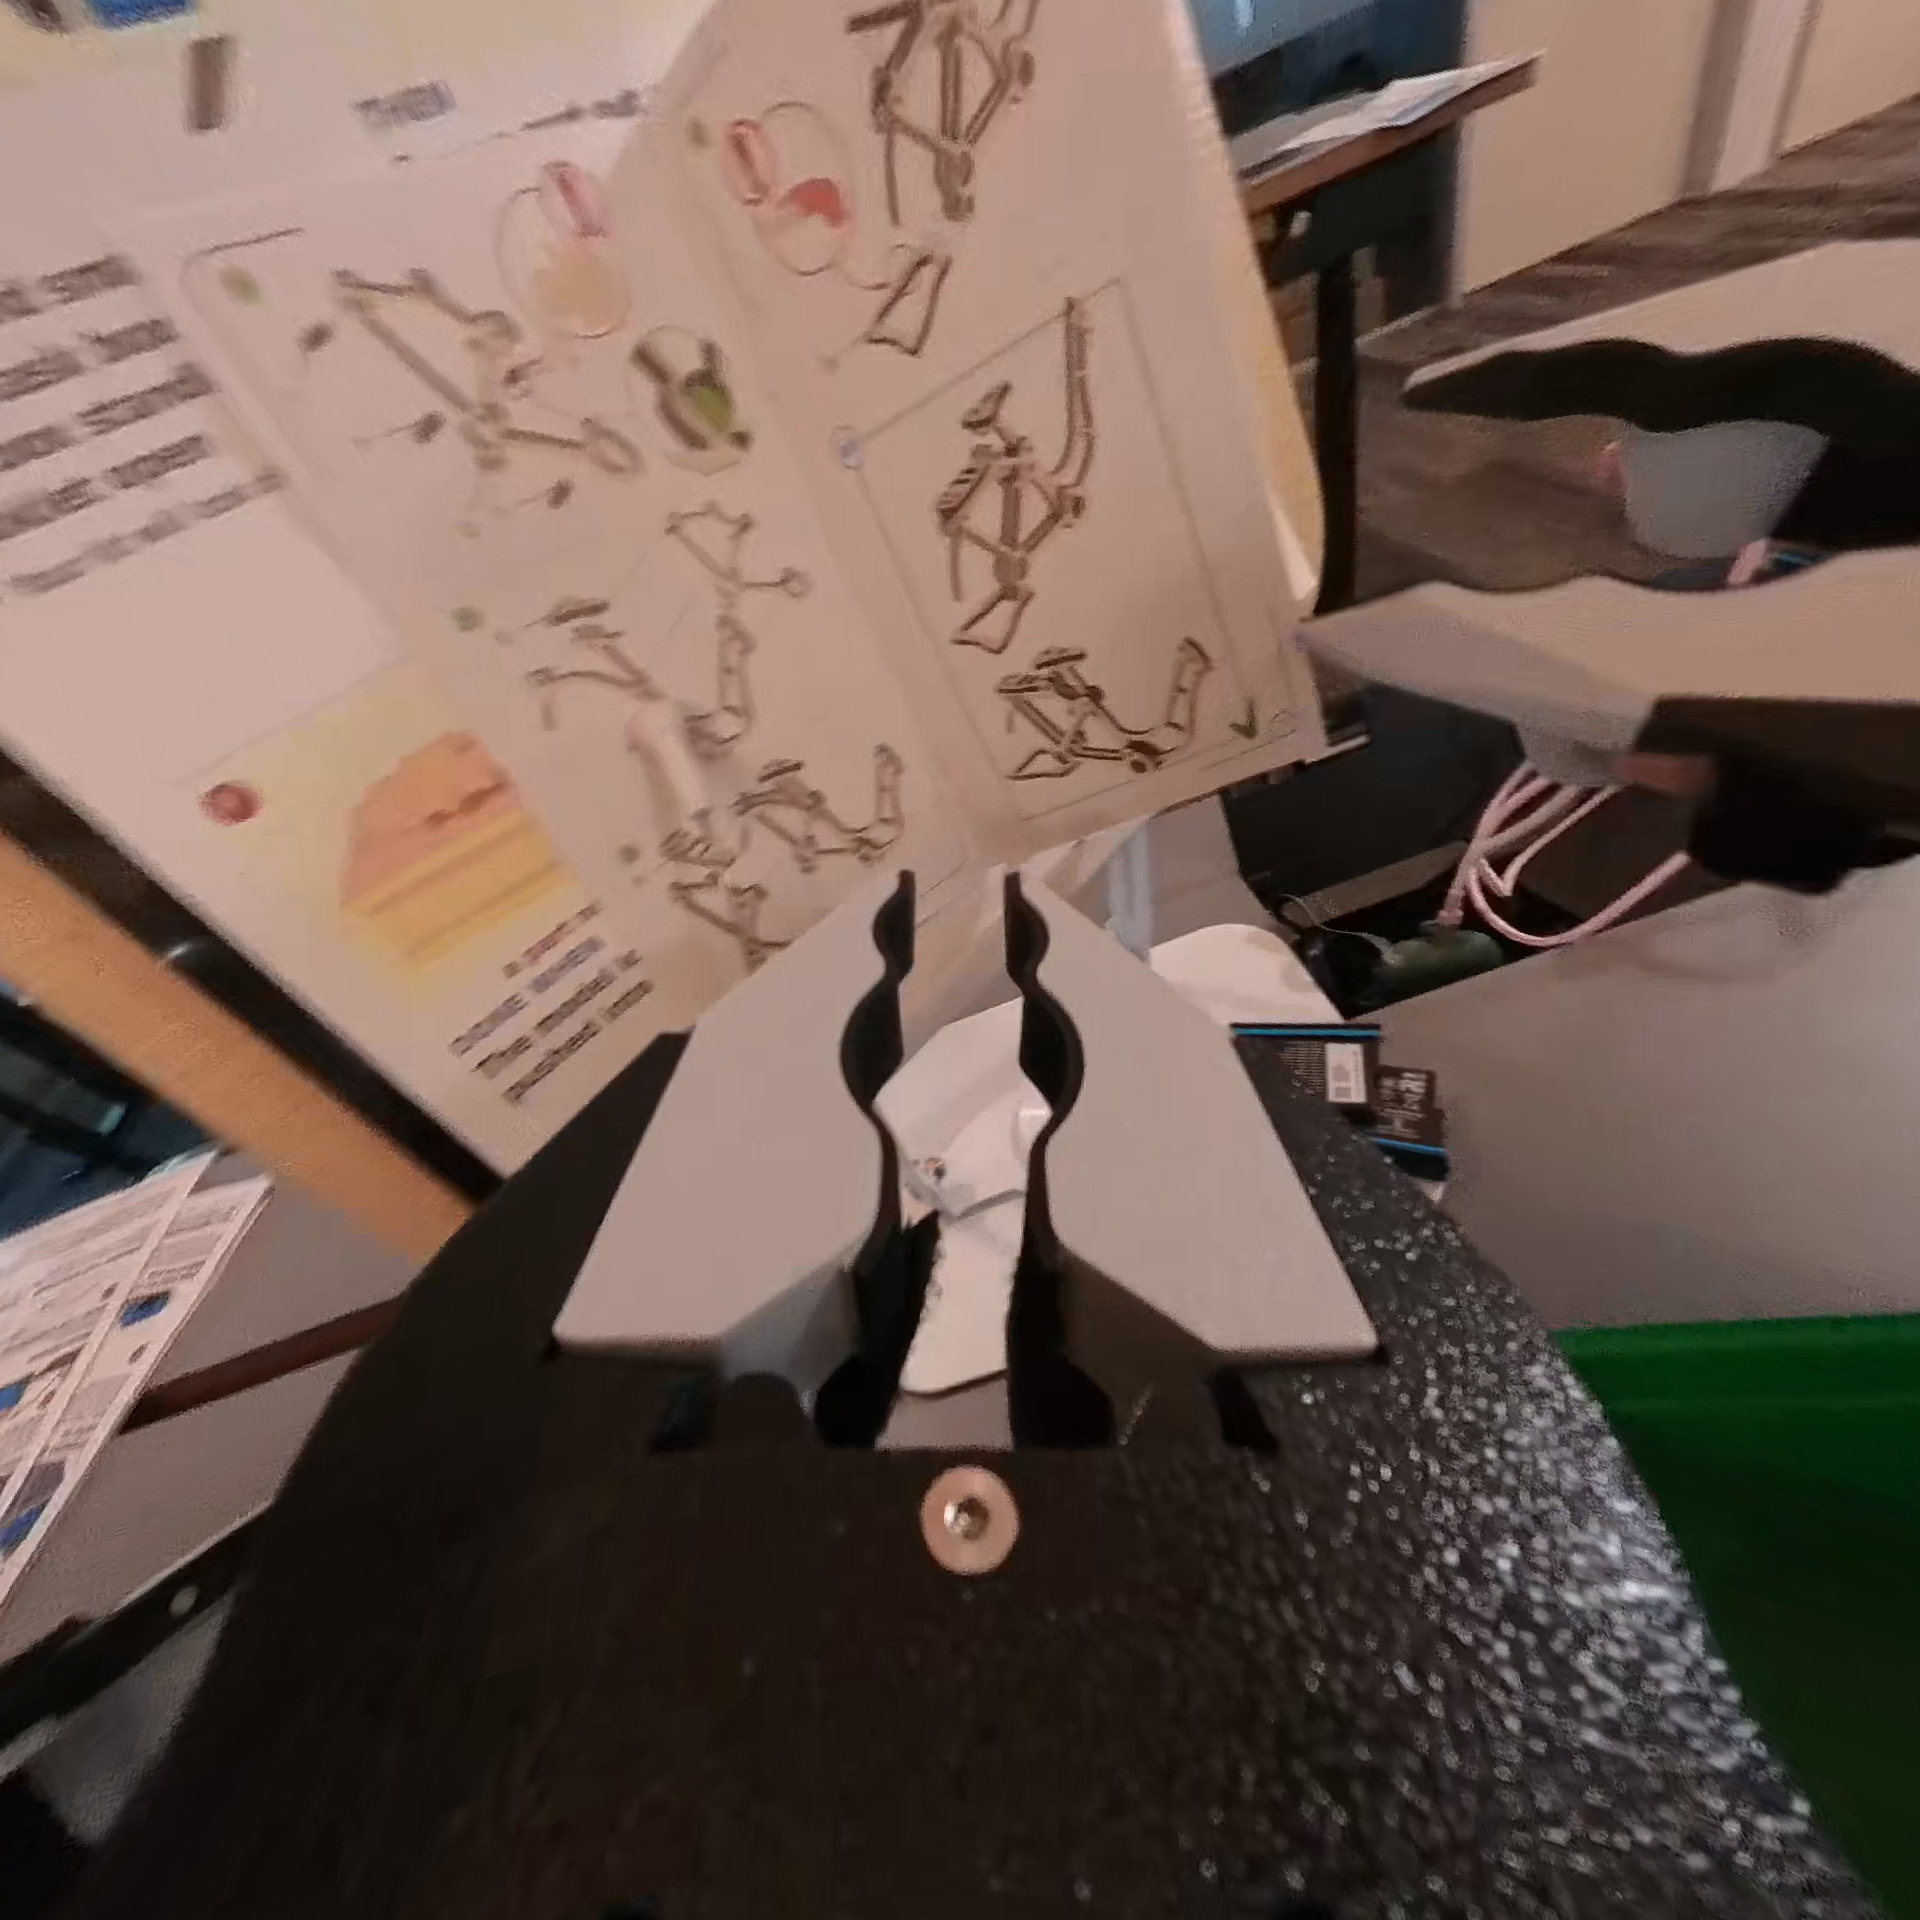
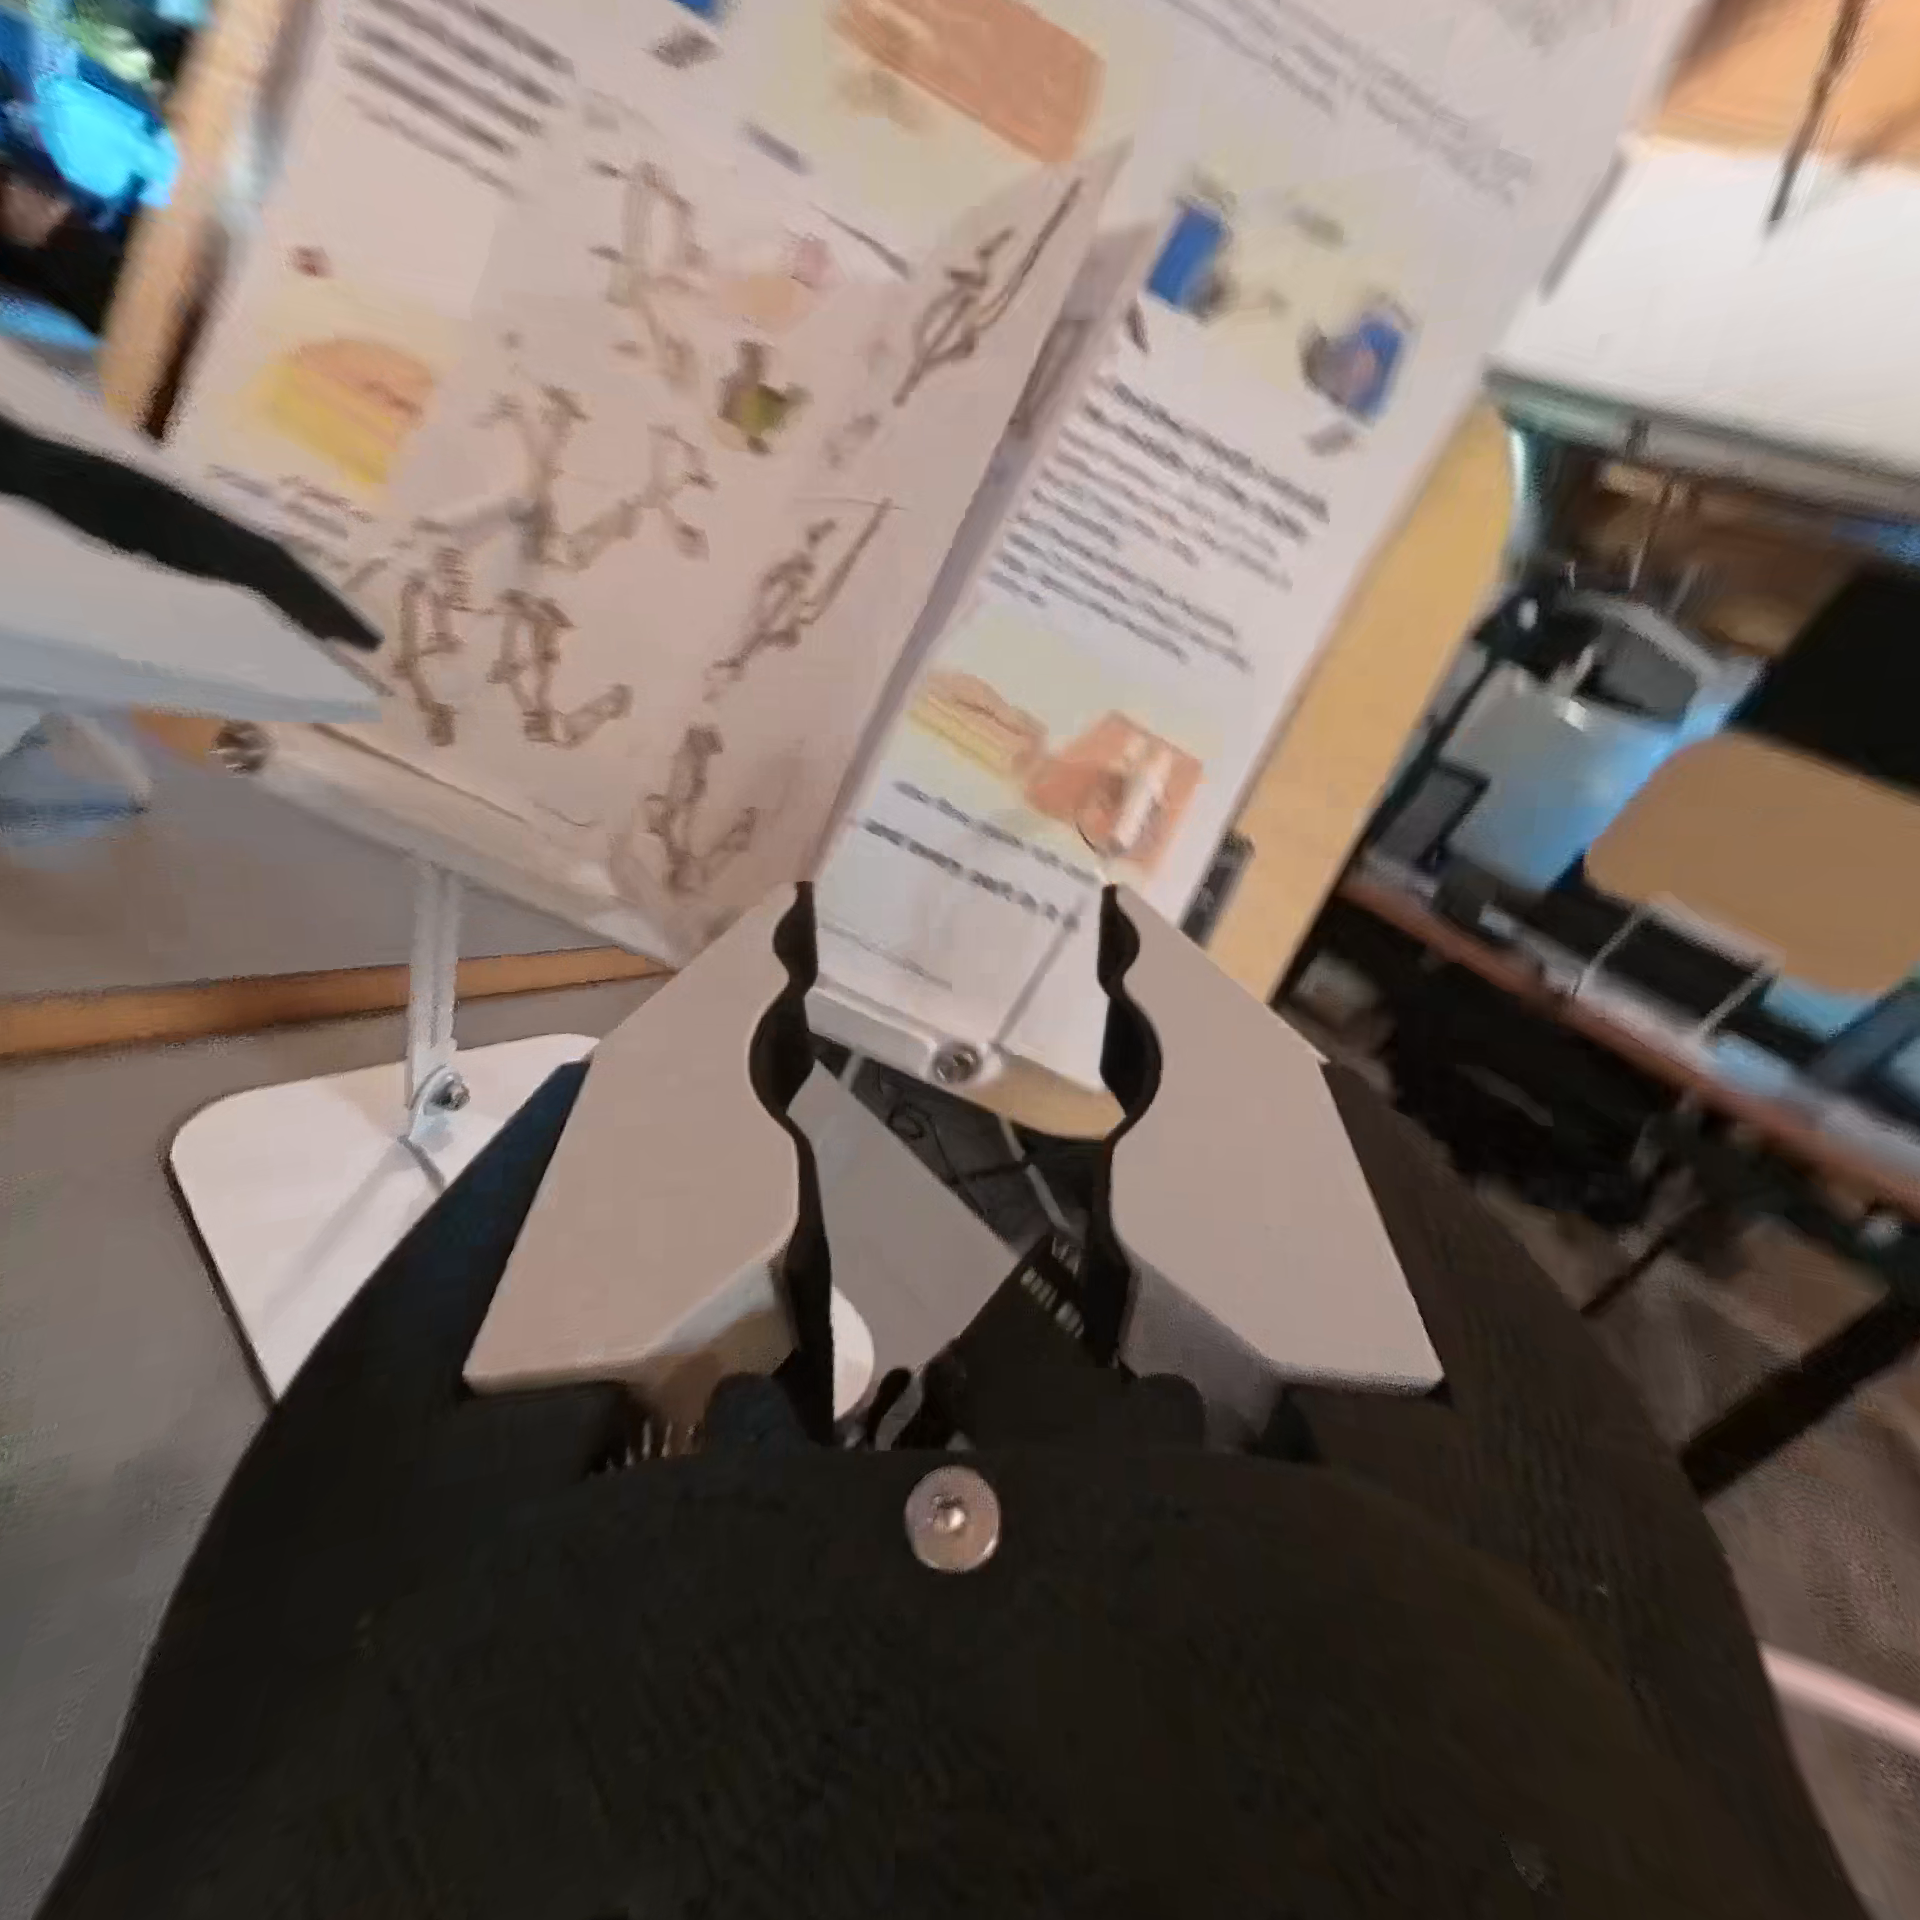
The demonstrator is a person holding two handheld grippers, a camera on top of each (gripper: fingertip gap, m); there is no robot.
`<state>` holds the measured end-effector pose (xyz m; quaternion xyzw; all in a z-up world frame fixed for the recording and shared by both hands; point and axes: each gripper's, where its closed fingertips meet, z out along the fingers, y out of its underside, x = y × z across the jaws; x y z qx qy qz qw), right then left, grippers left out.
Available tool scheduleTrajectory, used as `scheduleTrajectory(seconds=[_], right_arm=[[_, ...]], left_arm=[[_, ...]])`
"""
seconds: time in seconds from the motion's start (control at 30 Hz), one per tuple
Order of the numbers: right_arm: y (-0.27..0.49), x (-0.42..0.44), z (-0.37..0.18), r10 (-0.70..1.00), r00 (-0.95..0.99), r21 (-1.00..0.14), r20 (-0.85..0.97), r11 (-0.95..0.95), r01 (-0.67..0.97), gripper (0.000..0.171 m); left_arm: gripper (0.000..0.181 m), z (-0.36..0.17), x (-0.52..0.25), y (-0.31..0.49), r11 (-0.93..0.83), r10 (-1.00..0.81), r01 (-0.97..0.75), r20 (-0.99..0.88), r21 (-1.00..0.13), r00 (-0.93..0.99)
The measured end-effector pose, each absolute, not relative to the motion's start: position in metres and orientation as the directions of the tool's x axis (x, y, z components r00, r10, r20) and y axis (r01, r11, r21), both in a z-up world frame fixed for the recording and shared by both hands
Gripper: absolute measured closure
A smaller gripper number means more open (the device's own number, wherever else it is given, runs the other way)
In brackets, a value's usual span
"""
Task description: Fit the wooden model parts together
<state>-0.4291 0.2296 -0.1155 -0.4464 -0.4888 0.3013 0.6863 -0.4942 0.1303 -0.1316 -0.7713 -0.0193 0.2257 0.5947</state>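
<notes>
Both grippers up at the instruction sheet, no wooden parts in sight.

The left gripper (image 1: 958, 883) hangs with its jaws a narrow way apart and nothing between them; the right gripper (image 2: 954, 894) is spread wider, also empty, its tips just in front of the folded instruction sheet (image 2: 644, 436) propped on a white stand (image 2: 312, 1174). The wooden model parts show in neither view, so I cannot tell where they lie. My guess is that the sheet is being consulted before the first pick. To do that well, hold both tools steady and clear of the paper so the fold stays upright, then bring them down to the grey table (image 2: 94, 1299). The stand sits near the table's far edge, by its wooden trim. More leaflets (image 1: 94, 1320) lie at the left edge, a green patch (image 1: 1766, 1538) at the right, and desks and chairs beyond.
</notes>
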Motion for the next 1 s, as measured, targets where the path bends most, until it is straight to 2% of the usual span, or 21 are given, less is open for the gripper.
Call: scheduleTrajectory(seconds=[0.1,0.3,0.47,0.6,0.8,1.0], right_arm=[[0.258,-0.428,-0.126,0.893,0.376,-0.967,0.247,0.249,0.042,0.121],[0.269,-0.449,-0.125,0.943,0.312,-0.993,0.117,0.109,0.046,0.142],[0.277,-0.466,-0.119,0.927,0.346,-0.990,0.142,0.129,0.062,0.149],[0.285,-0.468,-0.114,0.903,0.398,-0.987,0.160,0.151,0.054,0.170],[0.281,-0.469,-0.113,0.941,0.332,-0.993,0.067,0.096,-0.071,0.171],[0.266,-0.471,-0.109,0.957,0.242,-0.964,0.158,0.203,-0.174,0.171]], left_arm=[[0.167,-0.135,-0.485,0.153,-0.305,0.243,-0.226,-0.305,-0.925,0.921],[0.169,-0.126,-0.482,0.190,-0.301,0.211,-0.239,-0.309,-0.923,0.927],[0.177,-0.125,-0.488,0.214,-0.312,0.230,-0.245,-0.323,-0.918,0.918],[0.181,-0.122,-0.494,0.227,-0.287,0.269,-0.220,-0.299,-0.932,0.916],[0.181,-0.121,-0.501,0.236,-0.238,0.333,-0.166,-0.241,-0.957,0.912],[0.181,-0.120,-0.501,0.237,-0.212,0.365,-0.157,-0.227,-0.965,0.903]])
